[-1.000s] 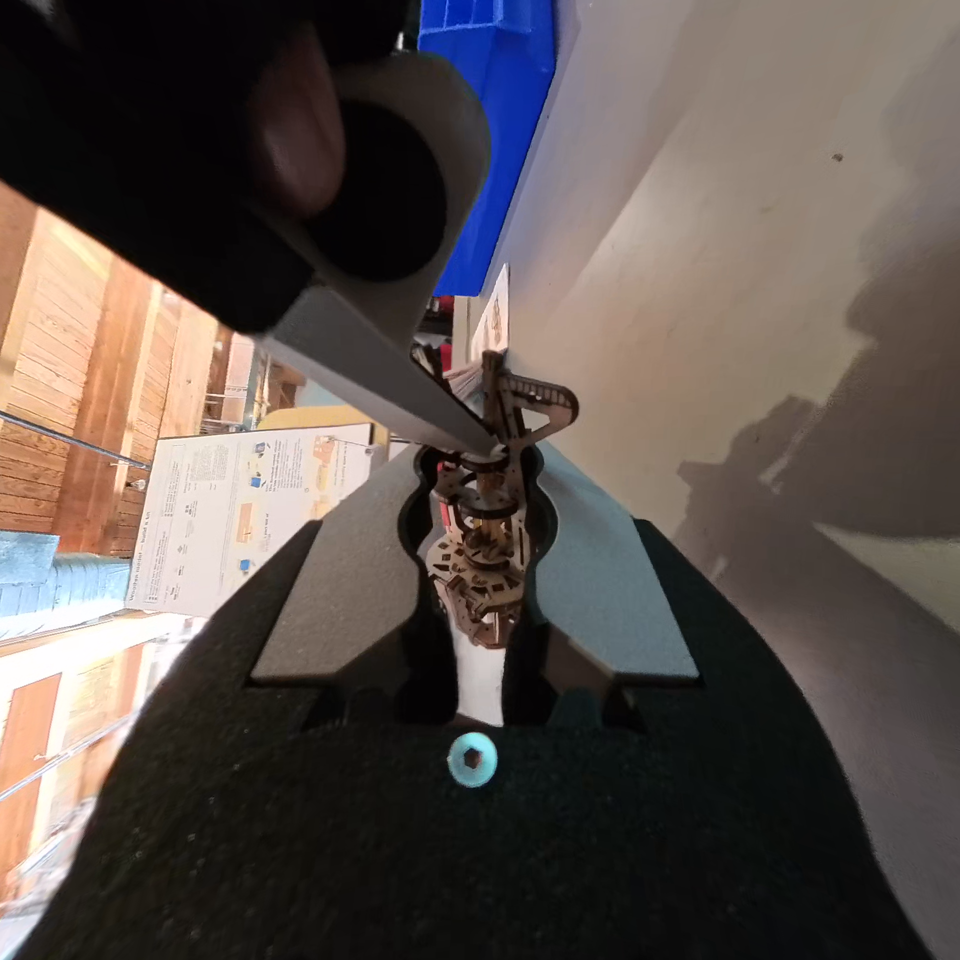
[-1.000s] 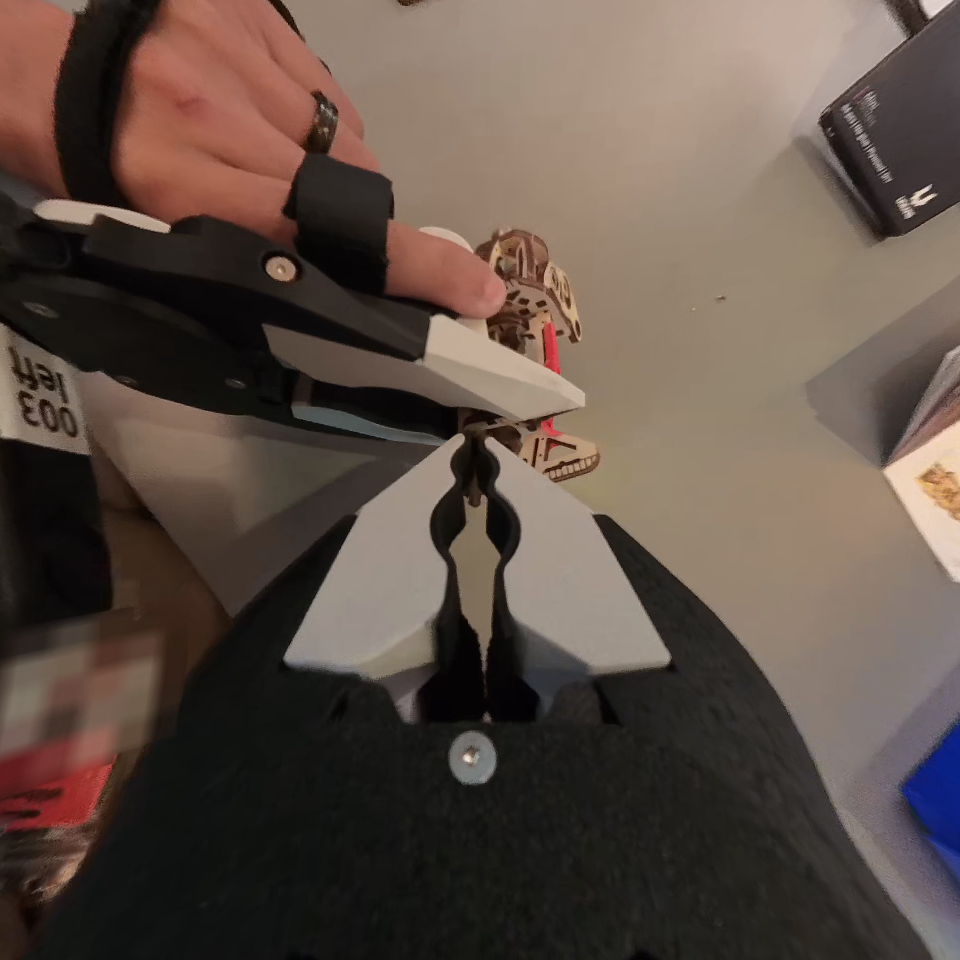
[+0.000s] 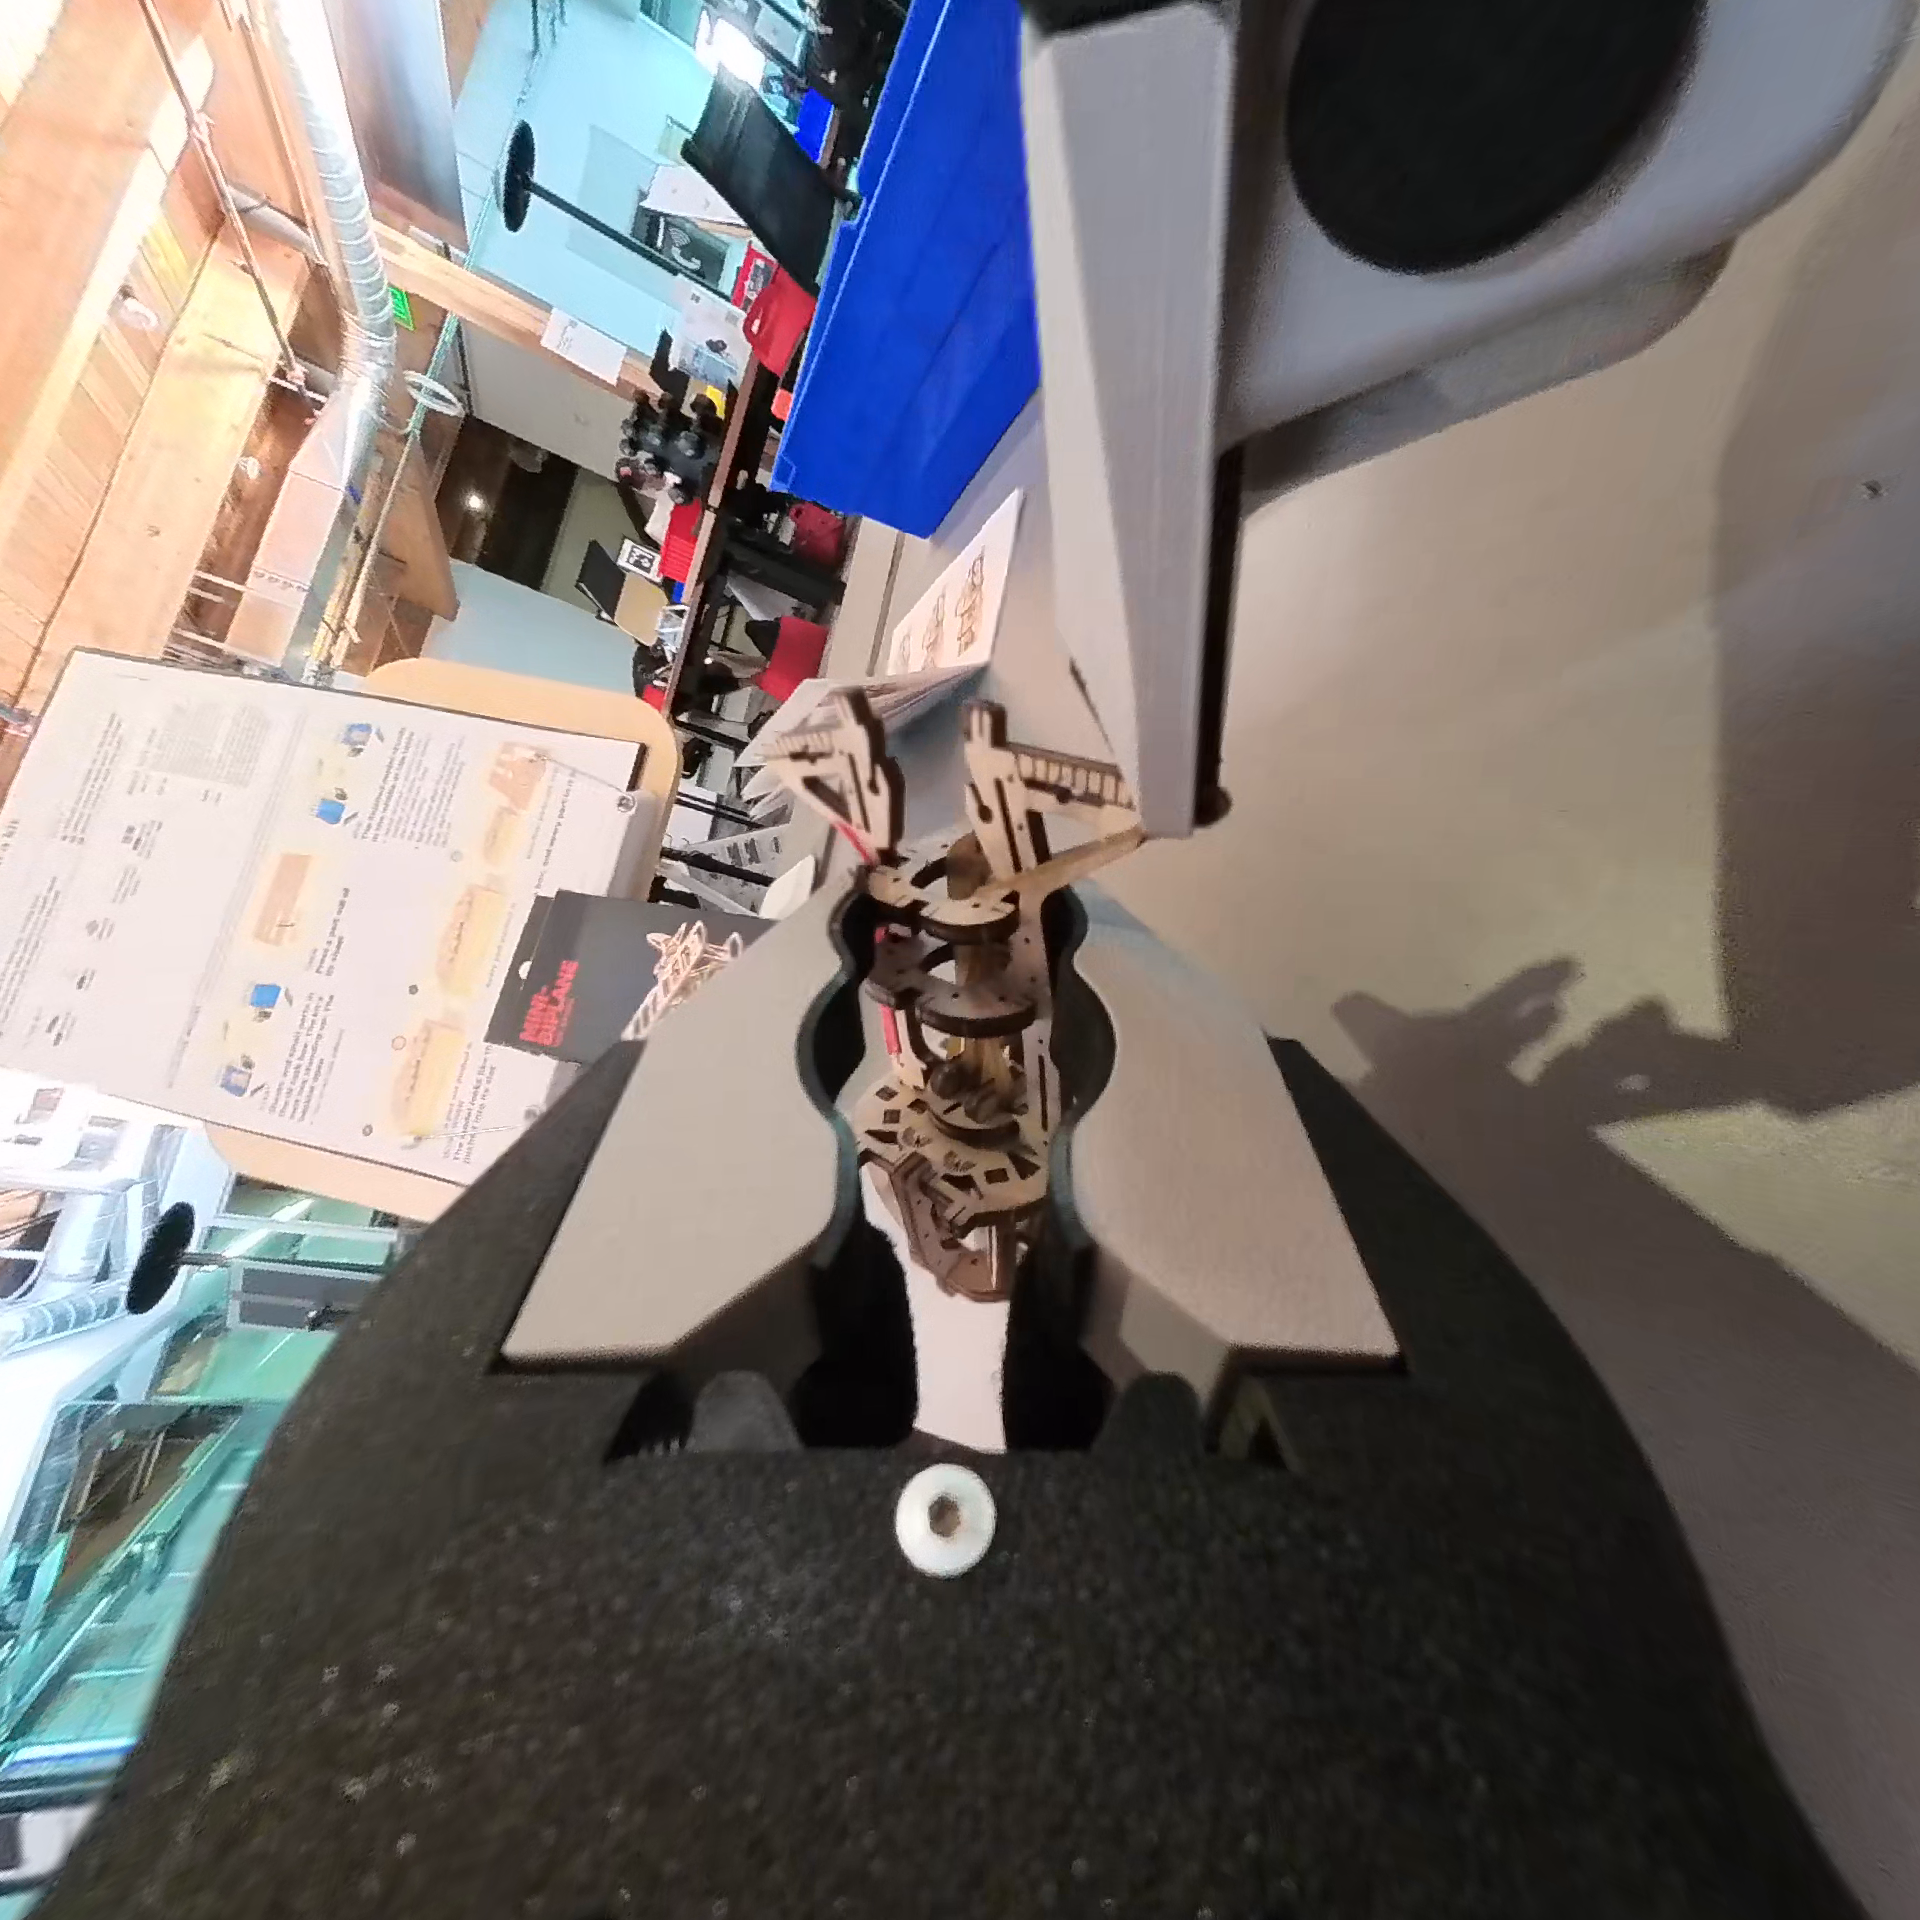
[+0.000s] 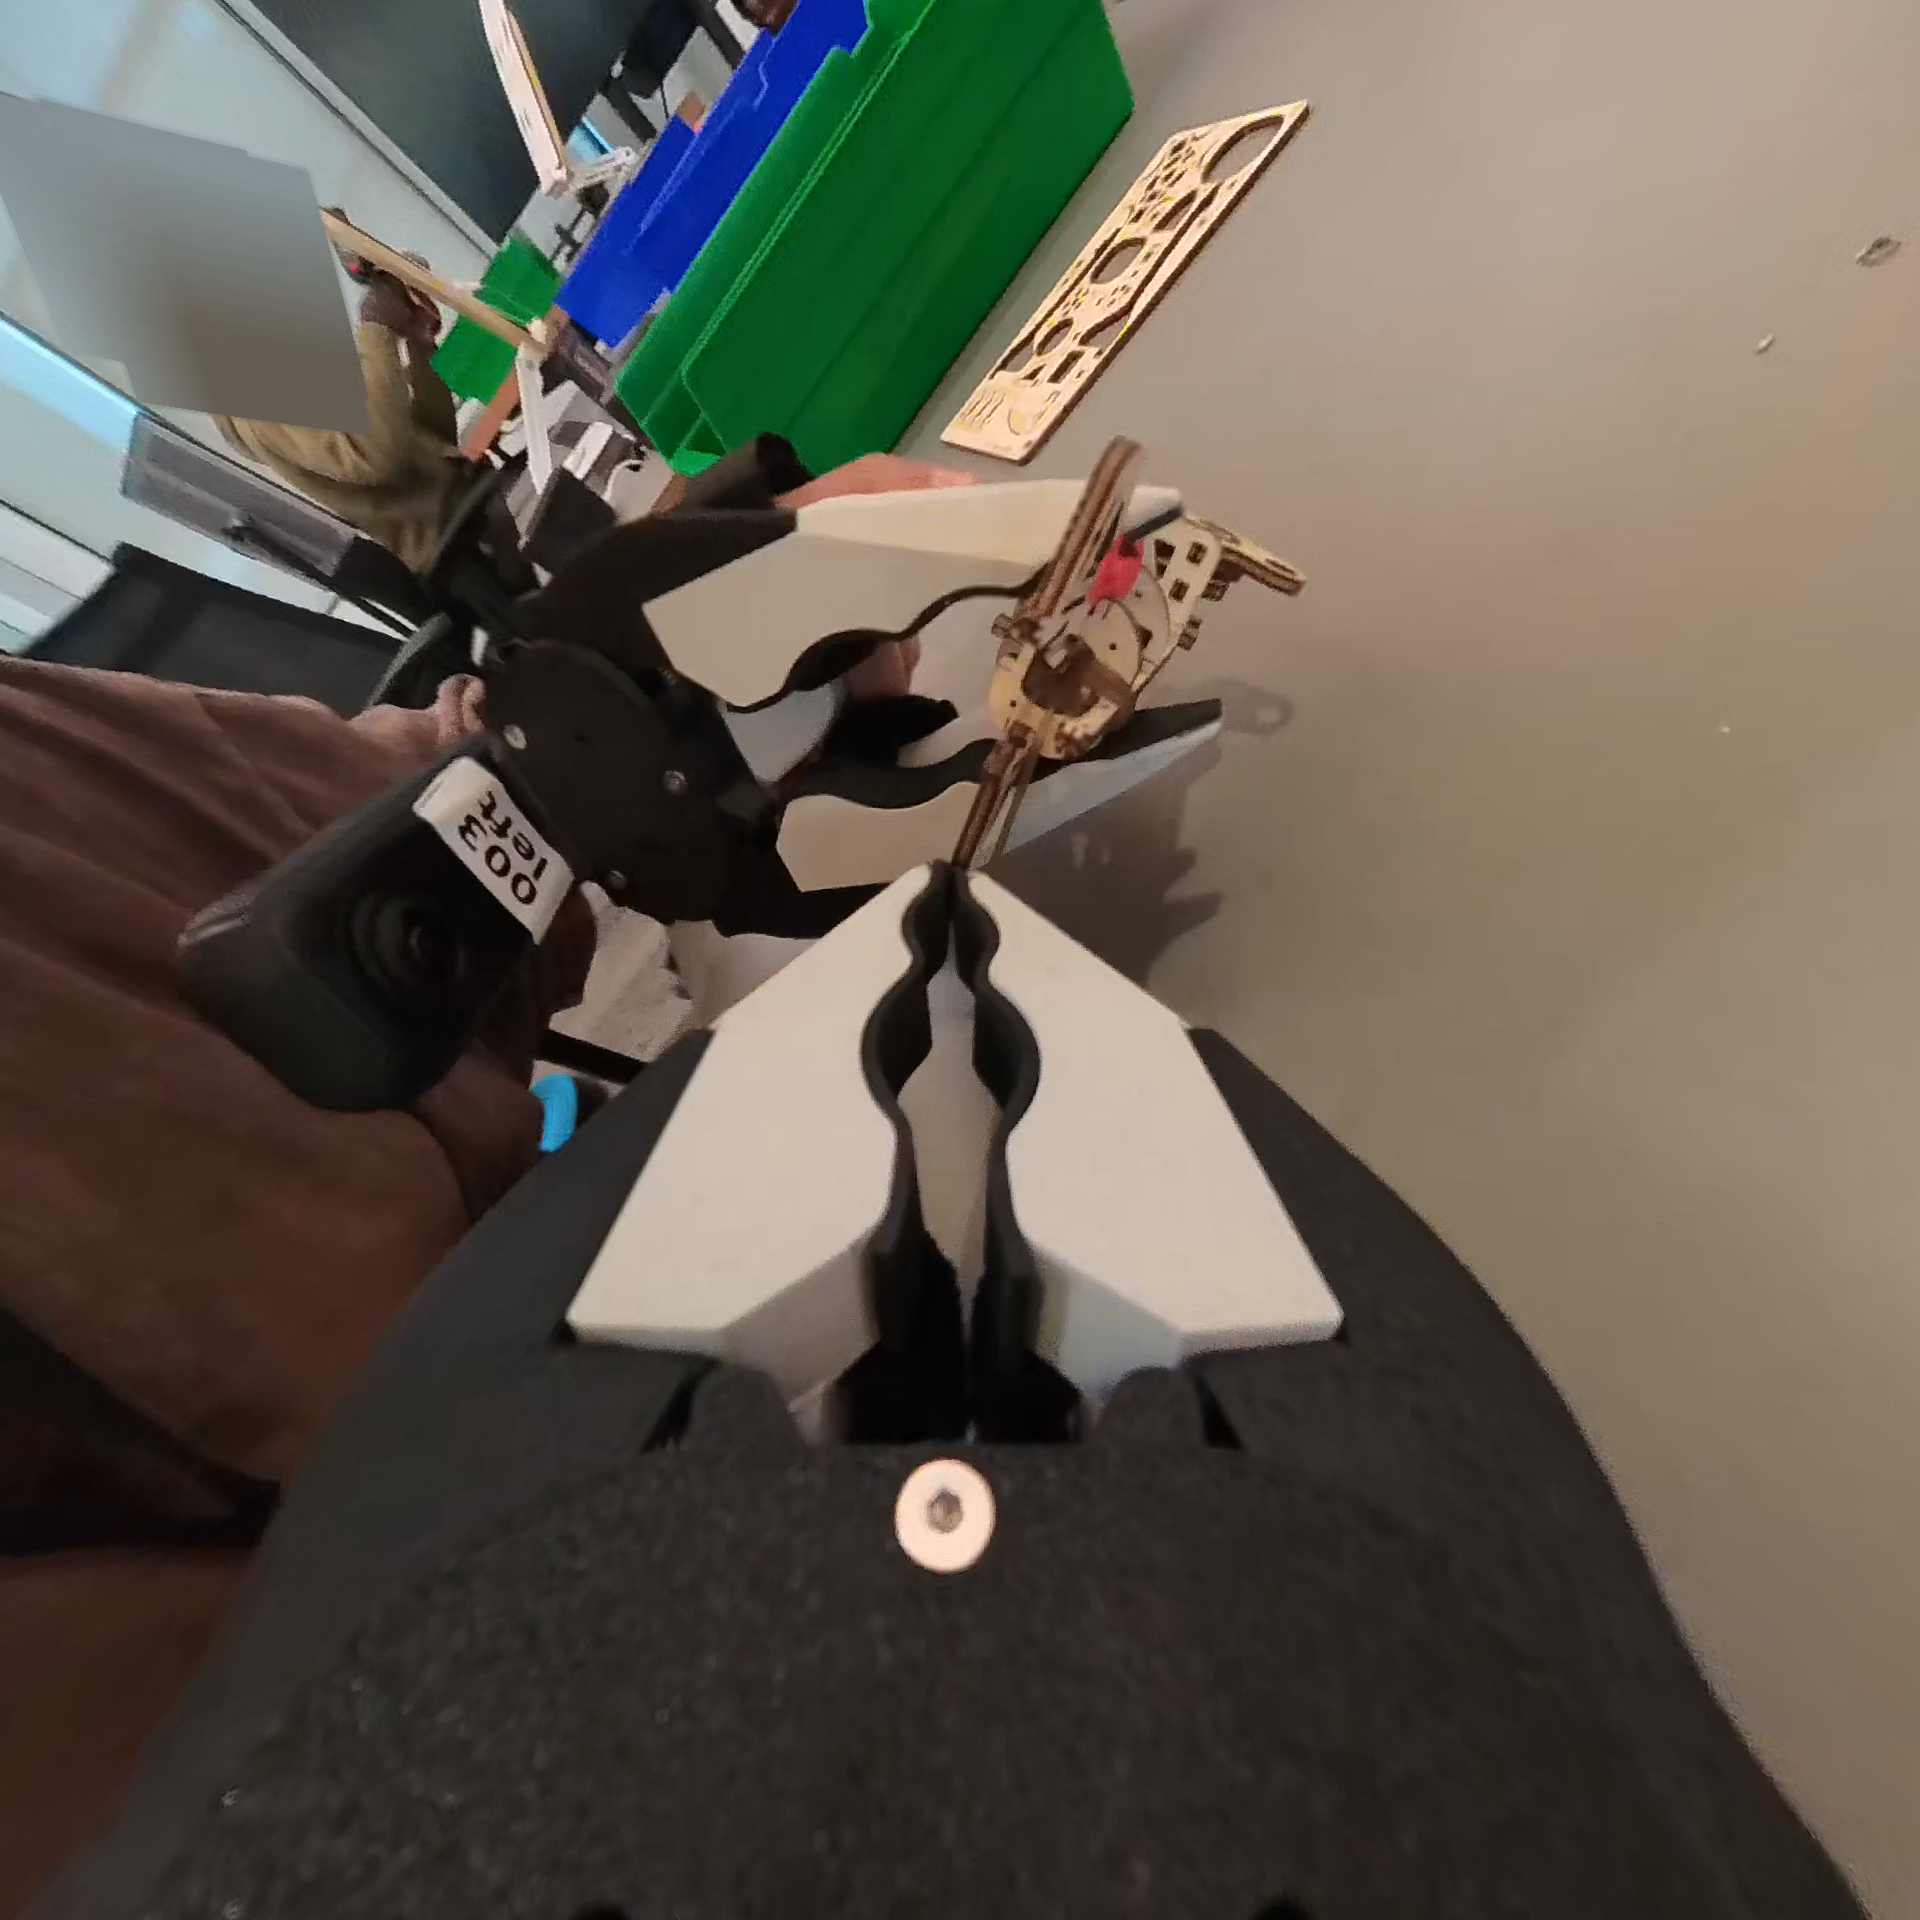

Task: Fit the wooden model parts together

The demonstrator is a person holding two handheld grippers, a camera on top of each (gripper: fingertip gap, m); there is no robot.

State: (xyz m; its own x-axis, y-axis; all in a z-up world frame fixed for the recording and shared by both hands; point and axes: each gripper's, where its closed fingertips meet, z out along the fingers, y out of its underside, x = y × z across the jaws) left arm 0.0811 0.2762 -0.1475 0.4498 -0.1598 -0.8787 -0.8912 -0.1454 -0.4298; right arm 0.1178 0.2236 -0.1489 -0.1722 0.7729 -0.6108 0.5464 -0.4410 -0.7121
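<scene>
Grey table (image 4: 1558, 727) underneath. Green bins (image 4: 852, 239) and blue bins (image 4: 665, 208) stand along its far edge. Instruction poster (image 3: 291, 914) propped on a board; black box (image 3: 613, 987) just beside it. Open booklet (image 3: 956, 603) near a blue bin (image 3: 914, 312). Seated person (image 4: 353, 436) in the background.

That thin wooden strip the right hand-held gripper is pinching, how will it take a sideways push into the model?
Likely fragile: the wooden strip looks thin, pinched only at the right hand-held gripper tips, so it may flex or snap. The wooden model is an openwork lattice, probably light and easily crushed. The left hand-held gripper clamps it, so it should resist shifting.
</scene>
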